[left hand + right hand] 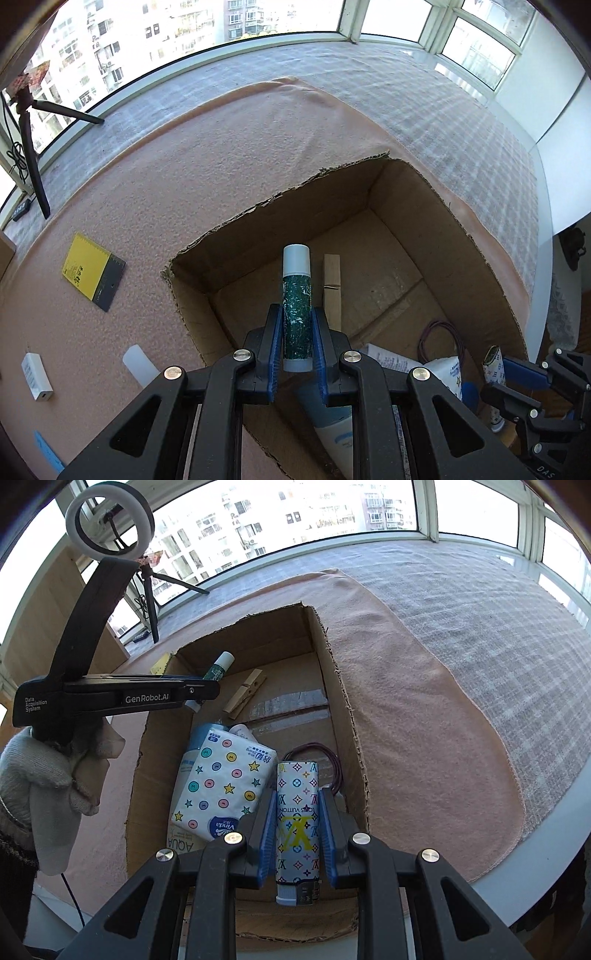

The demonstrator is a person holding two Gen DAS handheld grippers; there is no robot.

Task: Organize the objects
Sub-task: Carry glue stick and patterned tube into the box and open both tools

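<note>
Sunny window-side worktop (129, 192), both tools over the cardboard box (424, 206): left tool (297, 334) clamped on green tube (296, 295), right tool (298, 827) clamped on patterned lighter (297, 812), so probably best lowering close to the floor before letting go.

Both views are bright with daylight entering through the windows (207, 26) at the top of frame. The panes are overexposed, most of all at the upper right. Light on the bench (207, 155) is even. The box (436, 221) interior is shaded, with soft shadows along its walls. Fisheye distortion bends straight edges strongly toward the rim, and the corners vignette to black. Focus is sharp throughout; no motion blur.
</note>
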